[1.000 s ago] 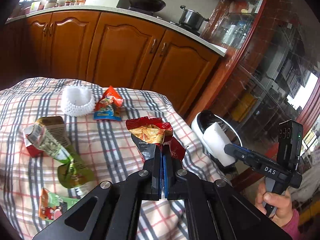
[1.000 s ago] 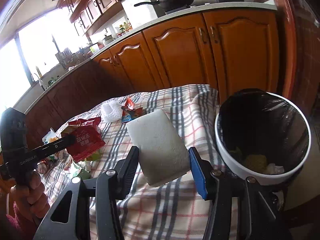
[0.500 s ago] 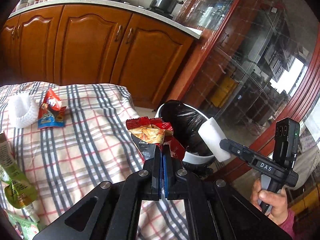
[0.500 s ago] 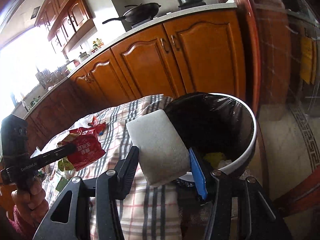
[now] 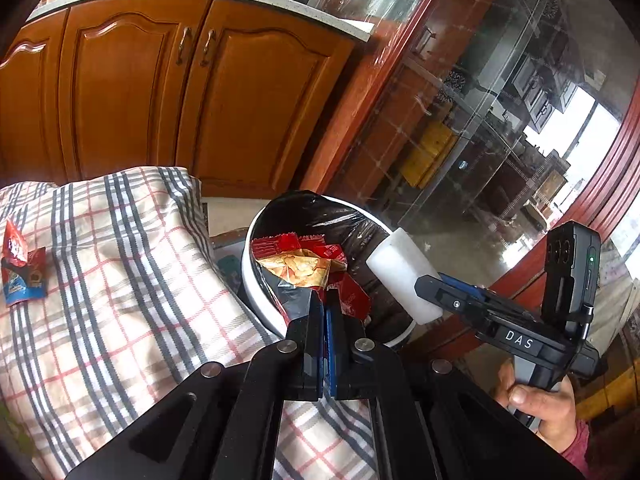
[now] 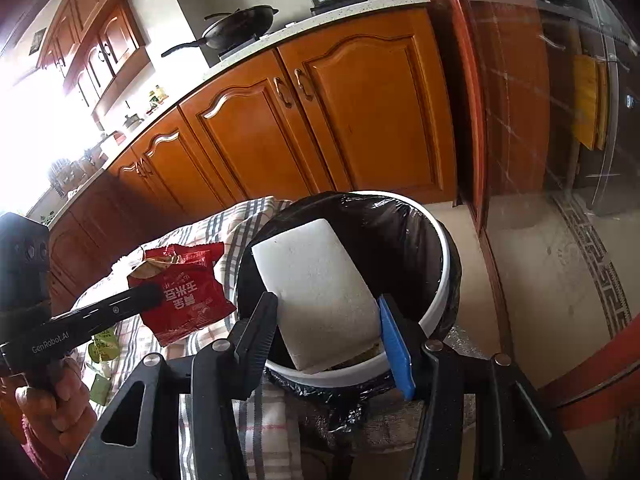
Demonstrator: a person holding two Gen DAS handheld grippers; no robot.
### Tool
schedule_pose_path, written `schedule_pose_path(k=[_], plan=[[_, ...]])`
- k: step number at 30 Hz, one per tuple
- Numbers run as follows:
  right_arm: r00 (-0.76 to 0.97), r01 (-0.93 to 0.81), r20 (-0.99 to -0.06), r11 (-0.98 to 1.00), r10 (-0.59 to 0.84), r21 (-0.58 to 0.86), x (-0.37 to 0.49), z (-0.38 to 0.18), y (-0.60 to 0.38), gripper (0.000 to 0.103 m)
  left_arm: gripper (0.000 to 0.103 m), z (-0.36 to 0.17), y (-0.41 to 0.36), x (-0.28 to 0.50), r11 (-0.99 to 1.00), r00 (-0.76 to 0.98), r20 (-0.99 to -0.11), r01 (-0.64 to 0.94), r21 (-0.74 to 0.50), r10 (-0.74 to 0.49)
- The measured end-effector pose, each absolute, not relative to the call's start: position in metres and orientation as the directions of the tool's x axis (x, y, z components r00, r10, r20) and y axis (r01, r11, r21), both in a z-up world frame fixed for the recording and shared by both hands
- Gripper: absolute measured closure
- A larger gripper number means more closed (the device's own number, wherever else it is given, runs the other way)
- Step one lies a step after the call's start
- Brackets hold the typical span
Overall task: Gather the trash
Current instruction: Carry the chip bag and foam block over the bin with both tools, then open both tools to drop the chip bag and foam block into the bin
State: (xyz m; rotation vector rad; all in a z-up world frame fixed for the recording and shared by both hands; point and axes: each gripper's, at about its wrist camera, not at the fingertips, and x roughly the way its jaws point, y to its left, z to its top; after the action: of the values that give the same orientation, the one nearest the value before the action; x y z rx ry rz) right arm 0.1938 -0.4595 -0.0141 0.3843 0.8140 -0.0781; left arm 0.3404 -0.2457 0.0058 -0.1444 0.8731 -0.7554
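My left gripper (image 5: 324, 300) is shut on a crumpled red snack bag (image 5: 308, 266) and holds it at the near rim of a white trash bin (image 5: 256, 300) lined with a black bag. The red bag also shows in the right wrist view (image 6: 184, 292), just left of the bin (image 6: 440, 300). My right gripper (image 6: 328, 308) is shut on a white foam block (image 6: 320, 296) and holds it over the bin's opening. The block shows in the left wrist view (image 5: 400, 276) at the bin's right side.
A plaid-clothed table (image 5: 120, 300) lies left of the bin with a red-blue wrapper (image 5: 20, 272) on it. Green wrappers (image 6: 104, 348) lie on the cloth. Wooden cabinets (image 6: 320, 120) stand behind, a glass door (image 5: 500, 120) to the right.
Both grippers have moved right from above the table to the bin, each carrying its item. The foam block now hangs over the bin's opening and the red bag is at its rim.
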Motion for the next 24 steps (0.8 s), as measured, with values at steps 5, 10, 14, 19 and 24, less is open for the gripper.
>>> schedule_pose_path(k=[5,10,14,19,24], plan=[[0.658,0.232,-0.75,0.93,0.065,0.285,0.205,-0.018,-0.47,0.051,0.103,0.002,-0.267,0.36,0.738,0.391,-0.657,0.543,-0.401,-0.645],[0.63,0.243,-0.775,0.934,0.053,0.262,0.215,-0.023,-0.477,0.051,0.103,-0.003,-0.286,0.375,0.737,0.364,-0.679,0.545,-0.399,-0.638],[0.607,0.246,-0.793,0.937,0.052,0.25,0.221,-0.027,-0.48,0.051,0.103,-0.006,-0.299,0.387,0.734,0.339,-0.695,0.547,-0.403,-0.634],[0.593,0.244,-0.803,0.939,0.054,0.243,0.227,-0.029,-0.484,0.048,0.098,-0.008,-0.308,0.396,0.742,0.322,-0.717,0.541,-0.397,-0.618],[0.597,0.259,-0.8,0.927,0.066,0.27,0.23,-0.029,-0.492,0.042,0.079,-0.01,-0.301,0.395,0.745,0.329,-0.709,0.524,-0.413,-0.624]])
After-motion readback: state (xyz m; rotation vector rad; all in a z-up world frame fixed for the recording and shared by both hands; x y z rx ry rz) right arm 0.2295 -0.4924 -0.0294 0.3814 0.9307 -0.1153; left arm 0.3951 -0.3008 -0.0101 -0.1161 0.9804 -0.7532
